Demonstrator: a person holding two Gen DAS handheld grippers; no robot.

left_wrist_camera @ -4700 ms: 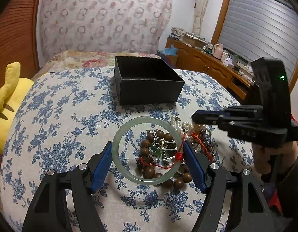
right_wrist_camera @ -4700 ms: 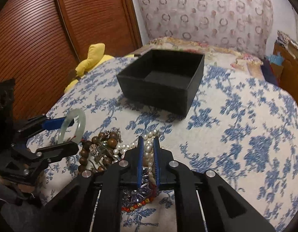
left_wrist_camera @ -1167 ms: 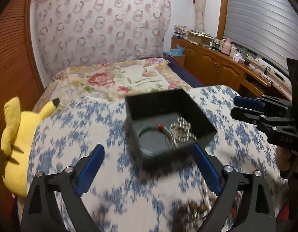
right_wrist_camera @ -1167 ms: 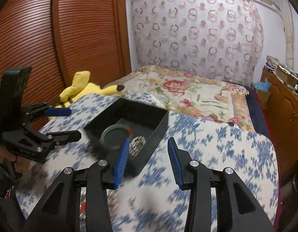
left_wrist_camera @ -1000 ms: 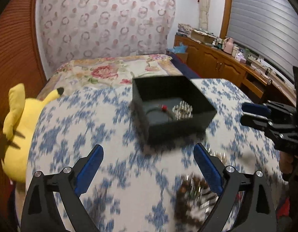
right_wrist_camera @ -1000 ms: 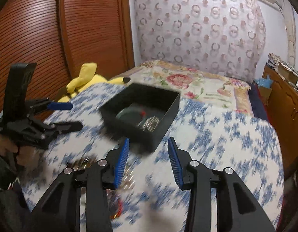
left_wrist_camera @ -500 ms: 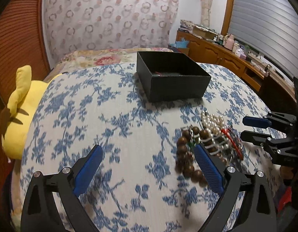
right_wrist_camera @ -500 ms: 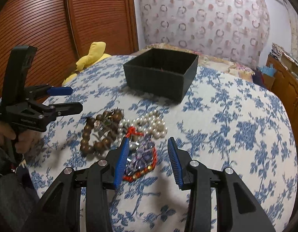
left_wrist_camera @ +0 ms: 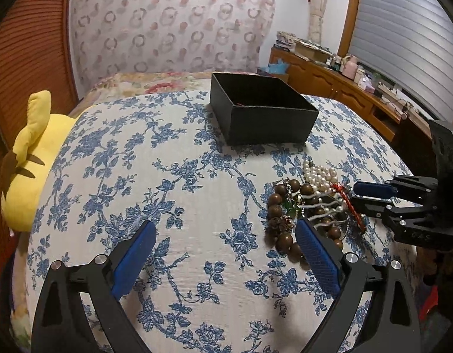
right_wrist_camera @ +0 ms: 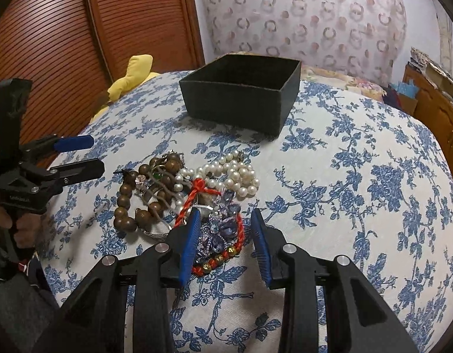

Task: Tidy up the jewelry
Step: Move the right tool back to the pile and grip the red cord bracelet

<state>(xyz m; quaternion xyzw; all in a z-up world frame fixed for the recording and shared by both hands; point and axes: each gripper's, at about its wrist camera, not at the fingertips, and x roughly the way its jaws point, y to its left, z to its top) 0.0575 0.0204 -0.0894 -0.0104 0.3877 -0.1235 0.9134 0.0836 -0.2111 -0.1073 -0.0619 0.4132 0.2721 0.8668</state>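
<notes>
A pile of jewelry lies on the blue-flowered cloth: brown wooden beads [right_wrist_camera: 129,203] [left_wrist_camera: 278,214], a pearl strand [right_wrist_camera: 235,176] [left_wrist_camera: 317,173], a red cord [right_wrist_camera: 197,191] and a purple crystal piece [right_wrist_camera: 223,232] ringed by red beads. My right gripper [right_wrist_camera: 225,223] hangs low over the pile's near edge. Its jaws are closing with the purple piece between them, and the right pad stands clear of it. My left gripper [left_wrist_camera: 223,235] is wide open over bare cloth left of the wooden beads, holding nothing. The black box [left_wrist_camera: 264,117] [right_wrist_camera: 241,100] stands behind the pile.
A yellow plush toy [left_wrist_camera: 29,158] [right_wrist_camera: 132,73] lies off the table's left edge, by a slatted wooden door [right_wrist_camera: 94,29]. A bed with a flowered cover is behind the table. A wooden sideboard [left_wrist_camera: 329,85] with clutter runs along the right wall.
Both grippers have come back from over the black box and sunk toward the jewelry pile. The right gripper's jaws stand a little narrower than half a second ago.
</notes>
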